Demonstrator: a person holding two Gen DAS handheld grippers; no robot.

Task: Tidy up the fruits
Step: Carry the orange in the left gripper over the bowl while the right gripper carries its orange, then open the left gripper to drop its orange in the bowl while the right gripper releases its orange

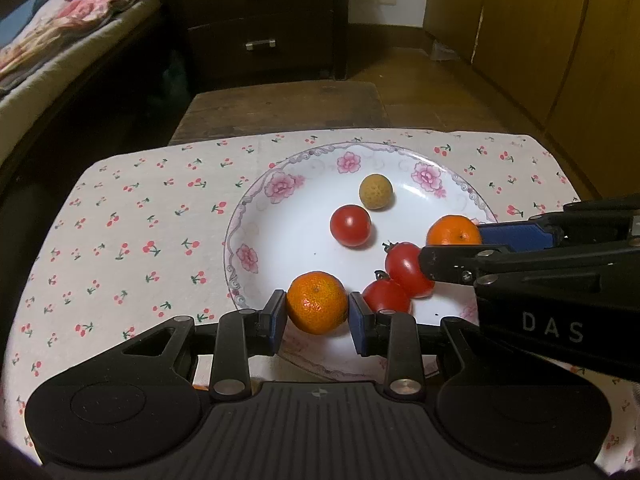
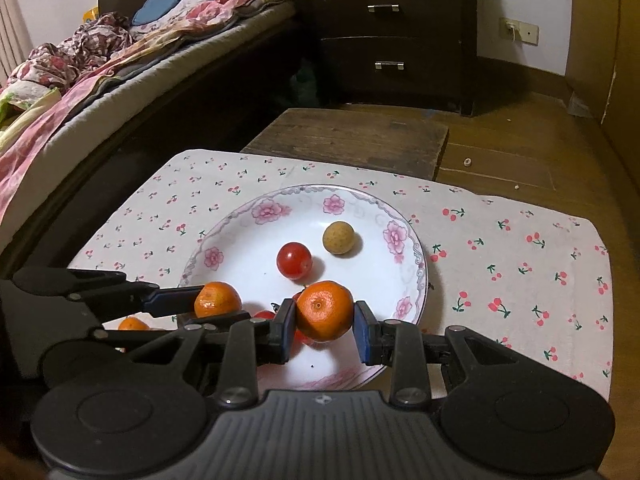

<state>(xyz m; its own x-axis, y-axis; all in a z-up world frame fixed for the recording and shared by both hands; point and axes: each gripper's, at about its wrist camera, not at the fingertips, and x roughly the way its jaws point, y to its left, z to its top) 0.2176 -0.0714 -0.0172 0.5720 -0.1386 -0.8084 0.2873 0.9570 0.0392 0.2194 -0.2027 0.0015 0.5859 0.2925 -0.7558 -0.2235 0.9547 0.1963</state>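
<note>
1. Over the white floral-rimmed ceramic plate, both grippers work at once; the plate sits on a cherry-print cloth.
2. Left gripper: jaws bracket a small orange mandarin at the plate's near edge, pads touching or nearly touching its sides. Looks gripped, but whether it's lifted or resting I can't tell.
3. Right gripper: jaws either side of a second orange mandarin, left pad touching, right pad just beside it. Reads as holding it or just short of contact.
4. Loose in the plate: round red cherry tomato mid-plate, tan rough-skinned round fruit behind it, two stemmed red tomatoes between the grippers.
5. One more orange fruit shows beside the plate under the left gripper, partly hidden.
6. Step in hand, my guess: mandarins being set in or picked from the plate.
7. Doing it well: squeeze at each mandarin's widest girth, light pressure, soft skin. Move straight up or down so the stemmed tomatoes aren't knocked. Keep the grippers apart; they're close. Round fruit rolls, so let go only when seated.
</note>
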